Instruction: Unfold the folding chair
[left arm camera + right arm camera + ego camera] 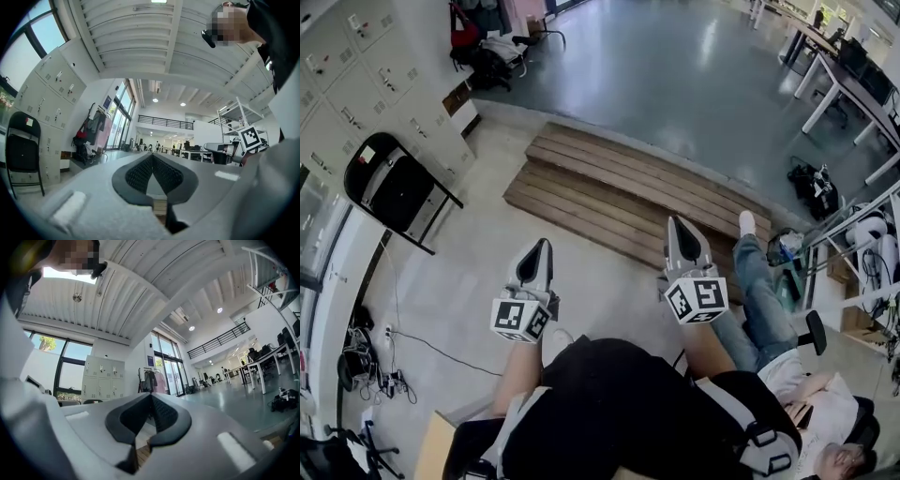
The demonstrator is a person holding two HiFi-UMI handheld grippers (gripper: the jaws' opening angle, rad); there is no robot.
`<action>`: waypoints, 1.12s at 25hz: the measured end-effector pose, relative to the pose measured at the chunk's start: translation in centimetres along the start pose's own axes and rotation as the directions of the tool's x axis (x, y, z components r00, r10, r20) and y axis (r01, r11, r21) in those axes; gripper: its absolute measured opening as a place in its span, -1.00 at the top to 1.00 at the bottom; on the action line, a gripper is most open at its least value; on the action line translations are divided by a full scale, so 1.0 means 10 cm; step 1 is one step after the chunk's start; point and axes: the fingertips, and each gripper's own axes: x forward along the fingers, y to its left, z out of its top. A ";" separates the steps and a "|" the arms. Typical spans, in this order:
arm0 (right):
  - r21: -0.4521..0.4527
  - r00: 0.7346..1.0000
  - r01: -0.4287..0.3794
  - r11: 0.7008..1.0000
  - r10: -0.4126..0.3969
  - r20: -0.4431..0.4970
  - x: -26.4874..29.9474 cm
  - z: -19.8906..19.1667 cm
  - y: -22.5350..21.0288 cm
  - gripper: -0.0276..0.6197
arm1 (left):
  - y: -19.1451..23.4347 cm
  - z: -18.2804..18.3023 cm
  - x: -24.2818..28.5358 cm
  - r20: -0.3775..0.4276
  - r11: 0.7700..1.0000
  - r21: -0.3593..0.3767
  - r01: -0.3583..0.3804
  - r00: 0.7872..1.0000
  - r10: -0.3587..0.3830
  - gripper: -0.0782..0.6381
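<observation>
The folding chair [394,187] is black, folded flat, and leans against the grey lockers [356,84] at the left of the head view. The left gripper view shows the chair [22,152] standing upright at its far left edge. My left gripper [542,247] is shut and empty, held in the air well to the right of the chair. My right gripper [677,225] is also shut and empty, further right over the wooden steps. From their own cameras, the left gripper [152,157] and the right gripper [151,397] both have their jaws closed to a point, aimed roughly level across the room.
Low wooden steps [628,197] cross the floor ahead. A cable and power strip [384,375] lie on the floor at left. A person in jeans [764,309] sits at right beside metal shelving [862,244]. Coats hang on a rack [483,37] further back.
</observation>
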 end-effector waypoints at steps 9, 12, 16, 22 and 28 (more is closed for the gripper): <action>-0.008 0.988 -0.152 0.988 0.152 0.007 0.63 -0.05 1.00 0.90 | 0.82 0.30 -0.36 0.044 0.993 0.028 -0.114 0.993 0.113 0.78; -0.013 0.983 -0.182 0.983 0.182 0.005 0.76 -0.09 1.22 0.90 | 1.05 0.33 -0.50 0.050 0.988 0.022 -0.152 0.987 0.151 0.78; -0.014 0.976 -0.216 0.976 0.216 -0.006 0.96 -0.17 1.50 0.90 | 1.37 0.38 -0.67 0.059 0.981 0.024 -0.195 0.979 0.193 0.78; -0.013 0.949 -0.314 0.949 0.314 -0.010 1.33 -0.29 2.14 0.90 | 1.90 0.51 -1.03 0.087 0.958 0.037 -0.283 0.956 0.279 0.78; -0.004 0.907 -0.422 0.907 0.422 -0.014 1.61 -0.44 2.89 0.90 | 2.40 0.66 -1.59 0.108 0.921 0.060 -0.386 0.919 0.378 0.78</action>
